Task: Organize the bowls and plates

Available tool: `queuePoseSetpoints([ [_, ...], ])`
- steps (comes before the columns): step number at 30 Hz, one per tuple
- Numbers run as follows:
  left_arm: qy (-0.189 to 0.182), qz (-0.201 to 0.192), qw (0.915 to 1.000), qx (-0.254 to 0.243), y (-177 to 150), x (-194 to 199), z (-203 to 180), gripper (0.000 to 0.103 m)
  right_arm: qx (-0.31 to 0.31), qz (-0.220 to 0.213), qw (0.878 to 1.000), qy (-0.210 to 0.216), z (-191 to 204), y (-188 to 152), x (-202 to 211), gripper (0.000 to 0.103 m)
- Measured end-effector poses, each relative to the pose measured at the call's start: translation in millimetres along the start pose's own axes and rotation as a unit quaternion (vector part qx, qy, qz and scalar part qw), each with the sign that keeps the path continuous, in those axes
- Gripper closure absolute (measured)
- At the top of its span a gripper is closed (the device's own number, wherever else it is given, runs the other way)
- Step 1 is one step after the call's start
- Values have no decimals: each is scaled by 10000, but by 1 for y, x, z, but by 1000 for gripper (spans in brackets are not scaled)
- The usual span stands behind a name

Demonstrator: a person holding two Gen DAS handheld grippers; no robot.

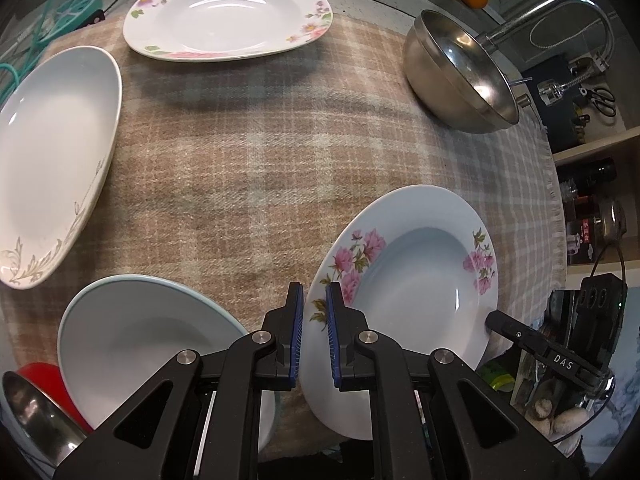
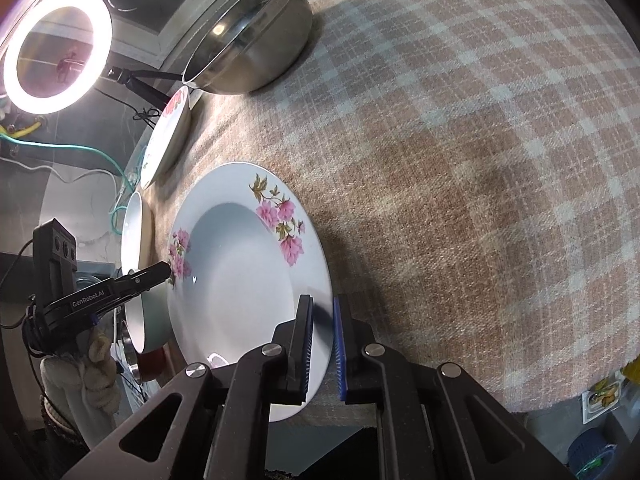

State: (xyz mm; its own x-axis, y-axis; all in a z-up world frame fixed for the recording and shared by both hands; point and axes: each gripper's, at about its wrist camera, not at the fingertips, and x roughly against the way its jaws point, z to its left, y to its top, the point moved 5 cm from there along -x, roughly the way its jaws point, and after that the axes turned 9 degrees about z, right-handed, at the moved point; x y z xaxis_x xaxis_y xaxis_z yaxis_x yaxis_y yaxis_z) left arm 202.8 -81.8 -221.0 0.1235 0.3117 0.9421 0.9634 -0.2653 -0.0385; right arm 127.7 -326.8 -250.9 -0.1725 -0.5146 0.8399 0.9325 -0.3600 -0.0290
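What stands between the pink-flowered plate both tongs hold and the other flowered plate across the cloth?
Nothing visible: only bare checked cloth lies between the held plate and the far flowered plate. The steel bowl sits off to one side.

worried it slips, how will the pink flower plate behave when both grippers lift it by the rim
The pink flower plate looks like glazed ceramic: likely stiff, fairly heavy, and breakable if dropped. Its glossy rim may be slippery, and each pair of jaws bites only a narrow edge. The left gripper and right gripper pinch opposite sides, so it should lift level, though uneven raising might tilt it.
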Motion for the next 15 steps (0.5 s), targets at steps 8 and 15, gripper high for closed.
queuePoseSetpoints([
  [8, -45, -2, 10000, -14, -1, 1, 1, 94, 17, -3, 10000, 8, 0, -2, 0, 92],
  [15, -79, -53, 10000, -11, -1, 4, 1, 94, 150, -97, 9997, -139, 0, 0, 8, 88],
])
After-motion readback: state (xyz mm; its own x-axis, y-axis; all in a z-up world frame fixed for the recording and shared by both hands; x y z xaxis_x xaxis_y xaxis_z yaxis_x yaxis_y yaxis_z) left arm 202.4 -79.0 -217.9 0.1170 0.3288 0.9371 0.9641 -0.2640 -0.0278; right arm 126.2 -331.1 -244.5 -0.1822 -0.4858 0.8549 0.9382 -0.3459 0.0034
